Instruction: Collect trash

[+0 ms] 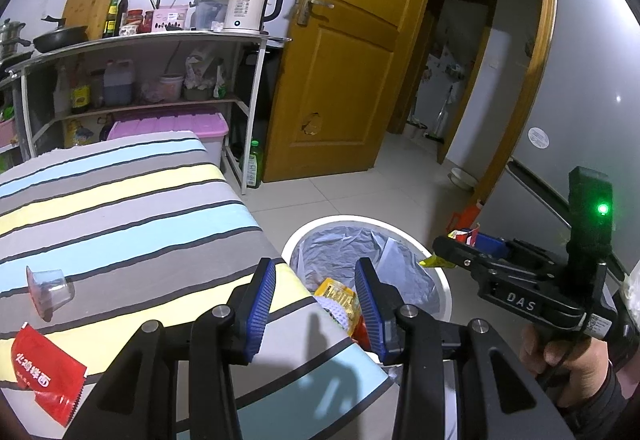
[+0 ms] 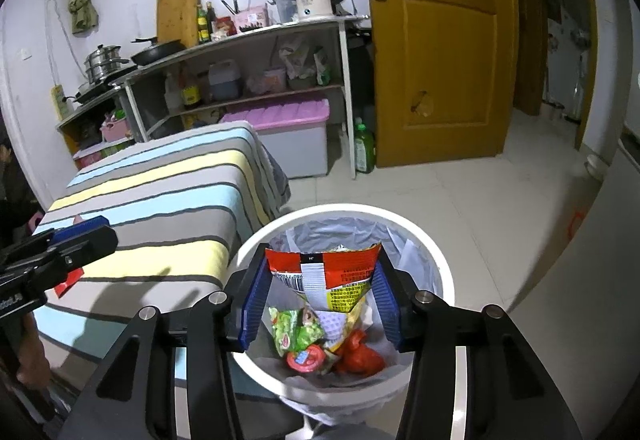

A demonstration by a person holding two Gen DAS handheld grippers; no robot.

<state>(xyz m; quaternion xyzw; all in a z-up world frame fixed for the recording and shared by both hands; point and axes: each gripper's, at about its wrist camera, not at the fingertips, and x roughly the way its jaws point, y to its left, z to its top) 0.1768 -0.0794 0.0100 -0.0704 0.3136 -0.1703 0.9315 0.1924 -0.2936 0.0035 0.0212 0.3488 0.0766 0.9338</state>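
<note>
A white trash bin point(image 2: 440, 260) with a plastic liner stands on the floor beside the striped table; it also shows in the left wrist view point(image 1: 440, 280). My right gripper point(image 2: 320, 292) hangs over the bin with its jaws apart, and a red and yellow snack wrapper point(image 2: 332, 276) sits between the pads, touching both. Wrappers lie in the bin. My left gripper point(image 1: 316, 304) is open and empty over the table corner. A red packet point(image 1: 44, 368) and a clear plastic cup point(image 1: 48, 290) lie on the table at the left.
The striped cloth table point(image 1: 120, 208) fills the left side. A metal shelf point(image 1: 256, 88) with kettle, pans and bottles stands behind it. A green bottle point(image 2: 364, 148) and a wooden door point(image 2: 440, 60) are beyond the bin. A grey fridge point(image 1: 592, 80) is at the right.
</note>
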